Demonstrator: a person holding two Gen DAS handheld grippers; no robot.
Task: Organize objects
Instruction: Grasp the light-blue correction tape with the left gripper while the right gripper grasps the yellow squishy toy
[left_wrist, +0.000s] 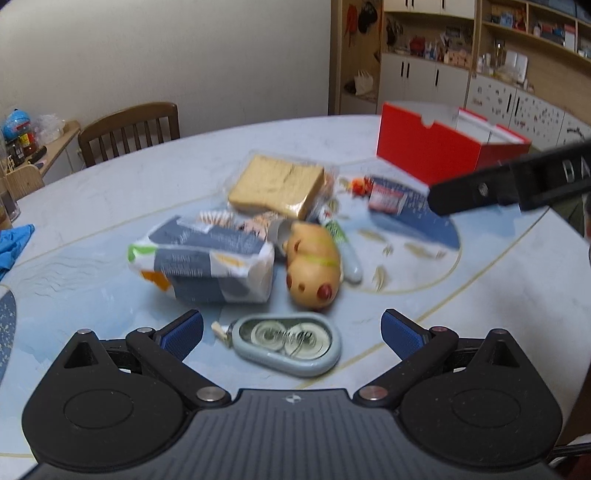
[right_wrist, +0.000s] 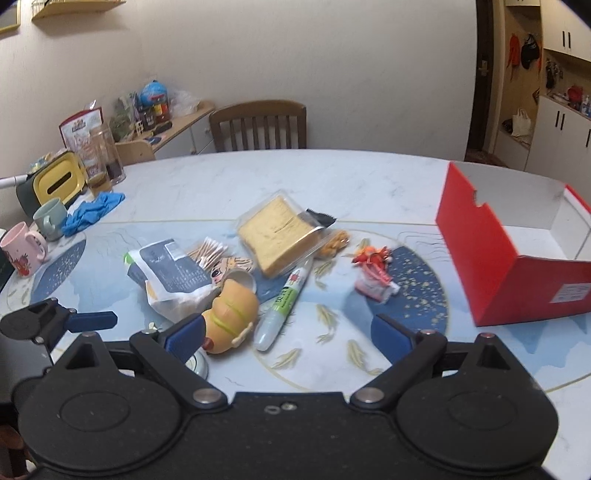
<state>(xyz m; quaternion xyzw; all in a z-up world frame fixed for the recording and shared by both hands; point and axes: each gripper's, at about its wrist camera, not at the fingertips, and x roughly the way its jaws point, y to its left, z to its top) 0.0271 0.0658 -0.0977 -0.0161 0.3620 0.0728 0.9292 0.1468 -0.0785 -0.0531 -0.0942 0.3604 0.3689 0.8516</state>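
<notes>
Right wrist: glue tube (right_wrist: 282, 308) long axis near-left to far-right; both grippers (right_wrist: 291, 332) (left_wrist: 291, 332) spread, empty.

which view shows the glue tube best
The right wrist view: the glue tube lies in full length with its green label showing. In the left wrist view it is blurred and mostly hidden behind the yellow toy.

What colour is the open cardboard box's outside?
Red outside, white inside, on the open cardboard box; clearest in the right wrist view.
</notes>
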